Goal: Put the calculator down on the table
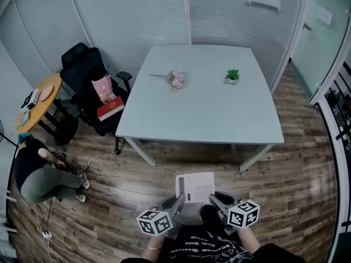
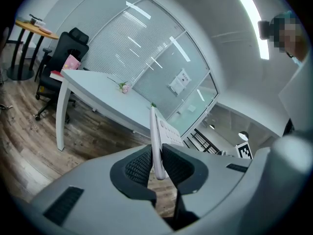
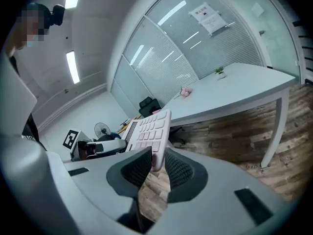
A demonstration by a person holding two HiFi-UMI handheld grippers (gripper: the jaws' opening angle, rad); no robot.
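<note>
Two claws share one load: your left claw [image 2: 156,164] is clenched on one edge of the calculator [image 1: 195,188], which stands edge-on as a thin pale slab between its ribbed pads. Your right claw [image 3: 155,163] is clenched on the opposite edge, with the rows of keys showing just above its pads. In the head view you hold the calculator low in front of your body, key face up, over the wooden floor [image 1: 285,174] and well short of the near edge of the white table [image 1: 203,119]. On that table a small potted plant [image 1: 232,76] and a bunch of pink flowers [image 1: 176,79] sit apart from each other. A black office chair [image 1: 88,81] stands by the table's left side.
</note>
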